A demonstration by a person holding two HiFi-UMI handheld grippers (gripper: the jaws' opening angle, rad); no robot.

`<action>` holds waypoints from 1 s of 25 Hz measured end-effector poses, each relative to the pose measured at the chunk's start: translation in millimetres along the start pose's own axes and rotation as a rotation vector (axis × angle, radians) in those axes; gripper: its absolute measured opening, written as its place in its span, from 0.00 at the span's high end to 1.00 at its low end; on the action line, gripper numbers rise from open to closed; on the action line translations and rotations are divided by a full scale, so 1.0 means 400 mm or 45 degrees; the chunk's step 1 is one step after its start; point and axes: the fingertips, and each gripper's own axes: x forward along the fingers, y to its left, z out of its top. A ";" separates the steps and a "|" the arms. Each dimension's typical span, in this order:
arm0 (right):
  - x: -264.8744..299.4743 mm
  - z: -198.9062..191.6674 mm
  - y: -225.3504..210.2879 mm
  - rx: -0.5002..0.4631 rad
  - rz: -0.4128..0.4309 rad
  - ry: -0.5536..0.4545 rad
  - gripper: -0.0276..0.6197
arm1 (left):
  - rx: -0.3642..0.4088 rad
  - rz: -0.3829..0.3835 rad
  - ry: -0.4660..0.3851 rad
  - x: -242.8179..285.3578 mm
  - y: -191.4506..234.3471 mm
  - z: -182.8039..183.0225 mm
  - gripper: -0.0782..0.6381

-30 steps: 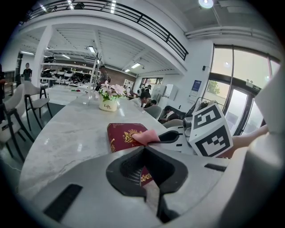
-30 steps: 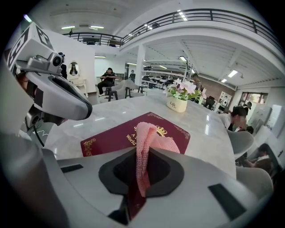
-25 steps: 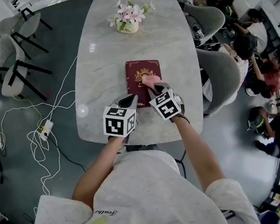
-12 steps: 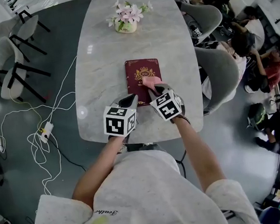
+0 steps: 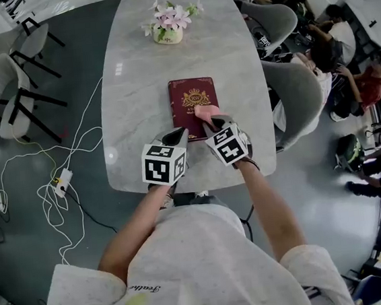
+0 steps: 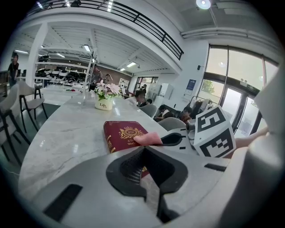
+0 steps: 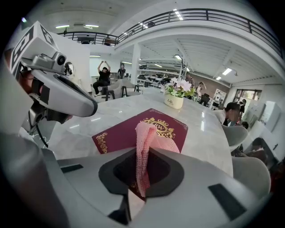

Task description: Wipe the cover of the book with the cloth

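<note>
Right gripper [image 5: 211, 120] is clamped on the pink cloth [image 5: 203, 112], forearm extended, with the cloth resting on the red book [image 5: 190, 94] lying flat mid-table [image 5: 129, 87]. Left gripper [image 5: 179, 137] has its jaws together, empty, at the book's near edge.

Book [image 5: 192, 101]: deep maroon cover, gold crest in the middle, gold scrollwork at the corners.
Cloth [image 5: 205, 113]: soft pink, fine mesh weave.
Counter [image 5: 135, 73]: pale grey marble with faint darker veins.
Left gripper [image 5: 179, 136], right gripper [image 5: 213, 121]: light grey shells, black lining round the jaws, cubes patterned in black-and-white squares.
Flowers [image 5: 168, 17], at the counter's 12 o'clock: pink and white blooms, green leaves, cream pot [image 5: 168, 37].
Floor [image 5: 22, 220]: dark blue-grey.
Chair [image 5: 8, 106], at 10 o'clock: pale grey seat, black legs.
</note>
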 end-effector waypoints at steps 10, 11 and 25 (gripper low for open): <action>-0.017 -0.014 0.014 0.024 -0.025 0.008 0.93 | 0.004 -0.028 0.005 -0.005 -0.007 -0.008 0.88; -0.018 -0.015 0.015 0.027 -0.027 0.008 0.93 | 0.004 -0.031 0.006 -0.005 -0.007 -0.009 0.88; -0.039 -0.032 0.033 0.058 -0.037 0.009 0.93 | 0.006 -0.070 0.027 0.015 -0.012 -0.016 0.88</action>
